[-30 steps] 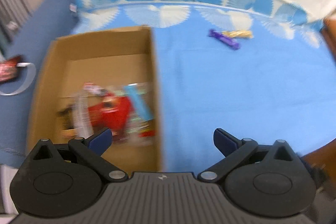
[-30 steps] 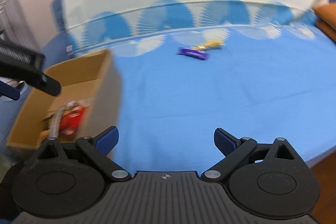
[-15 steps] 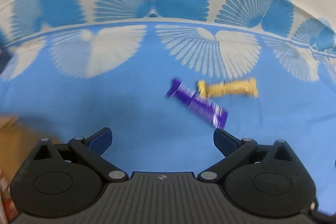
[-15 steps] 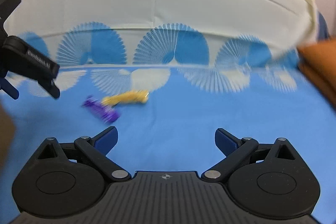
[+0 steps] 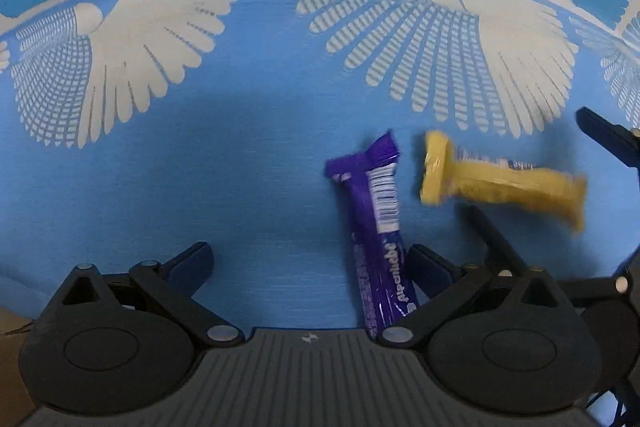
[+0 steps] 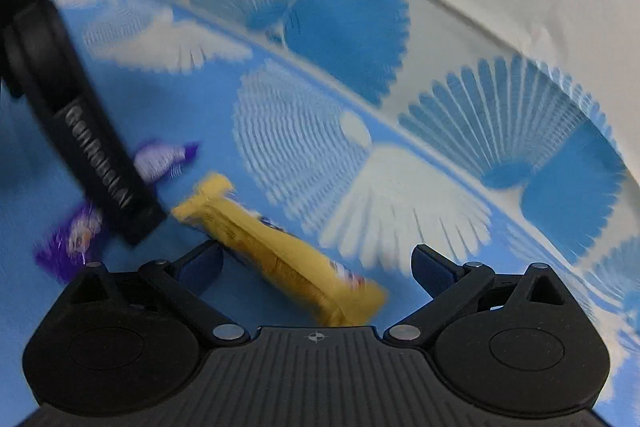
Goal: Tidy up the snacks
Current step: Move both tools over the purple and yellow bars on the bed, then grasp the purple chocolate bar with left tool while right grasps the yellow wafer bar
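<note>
Both grippers are held wide apart, nothing clamped. The left gripper [image 5: 310, 263] is poised low over the bedspread [image 5: 200, 167]; the purple bar [image 5: 378, 227] lies lengthwise at about 3 o'clock of the gap, hard against the inner face of the right-hand finger rather than centred. The right gripper [image 6: 316, 263] straddles the yellow bar [image 6: 280, 255], which lies diagonally, one end near the left-hand finger.

Judgement, step in hand: pick-up of one bar per gripper. The left gripper would best be shifted toward 3 o'clock so the purple bar is centred, then closed across its narrow width. The yellow bar should be squared between the fingers before closing; thin wrappers are likely to slip.

View differences: the barcode and the bars' separation are shown only in the left view. The right view is blurred and shows the left gripper's body crossing the purple bar at 9 o'clock.
</note>
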The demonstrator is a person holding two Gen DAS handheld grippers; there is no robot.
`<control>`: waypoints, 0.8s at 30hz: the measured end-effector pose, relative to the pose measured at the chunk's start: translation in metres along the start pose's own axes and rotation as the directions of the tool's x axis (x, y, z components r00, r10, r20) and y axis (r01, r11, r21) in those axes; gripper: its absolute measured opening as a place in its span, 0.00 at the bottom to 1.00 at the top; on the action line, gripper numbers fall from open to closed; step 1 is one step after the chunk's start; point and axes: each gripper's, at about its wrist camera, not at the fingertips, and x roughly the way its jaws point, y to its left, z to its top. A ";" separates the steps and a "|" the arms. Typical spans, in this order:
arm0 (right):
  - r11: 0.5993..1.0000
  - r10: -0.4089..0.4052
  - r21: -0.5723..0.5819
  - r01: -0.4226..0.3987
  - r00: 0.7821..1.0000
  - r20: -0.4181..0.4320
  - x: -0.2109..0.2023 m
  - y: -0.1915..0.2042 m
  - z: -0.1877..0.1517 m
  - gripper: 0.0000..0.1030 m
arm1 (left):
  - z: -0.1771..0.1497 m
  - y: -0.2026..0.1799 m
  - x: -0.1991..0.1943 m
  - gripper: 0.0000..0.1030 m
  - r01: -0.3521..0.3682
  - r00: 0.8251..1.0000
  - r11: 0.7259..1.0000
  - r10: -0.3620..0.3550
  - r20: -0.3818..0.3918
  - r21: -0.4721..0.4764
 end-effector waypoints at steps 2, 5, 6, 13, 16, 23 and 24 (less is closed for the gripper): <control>1.000 0.029 0.001 -0.029 0.999 0.019 -0.001 0.003 -0.002 0.83 | -0.001 0.000 -0.001 0.99 -0.005 1.000 1.000 0.005 0.008 0.013; 0.996 0.095 0.003 -0.095 0.996 0.002 -0.013 0.016 -0.003 0.16 | -0.009 -0.006 -0.019 0.35 0.018 0.996 0.997 -0.025 0.086 0.074; 0.998 0.065 0.017 -0.065 0.998 -0.006 -0.016 0.020 -0.004 0.16 | -0.013 -0.008 -0.025 0.14 0.038 0.996 0.993 -0.047 0.079 0.112; 0.934 -0.036 0.356 0.042 0.999 -0.025 -0.105 0.064 -0.035 0.16 | -0.074 0.017 -0.065 0.12 0.061 0.996 0.992 -0.067 0.057 0.110; 0.853 -0.047 0.520 0.044 0.999 -0.008 -0.164 0.091 -0.045 0.16 | -0.118 0.038 -0.099 0.12 0.083 0.995 0.990 -0.089 0.050 0.114; 0.793 0.024 0.609 -0.033 0.999 0.024 -0.283 0.177 -0.031 0.16 | -0.218 0.086 -0.197 0.12 0.088 0.992 0.989 -0.098 0.082 0.119; 0.793 0.037 0.608 -0.049 0.999 0.033 -0.298 0.187 -0.025 0.16 | -0.231 0.095 -0.212 0.12 0.091 0.990 0.989 -0.102 0.094 0.114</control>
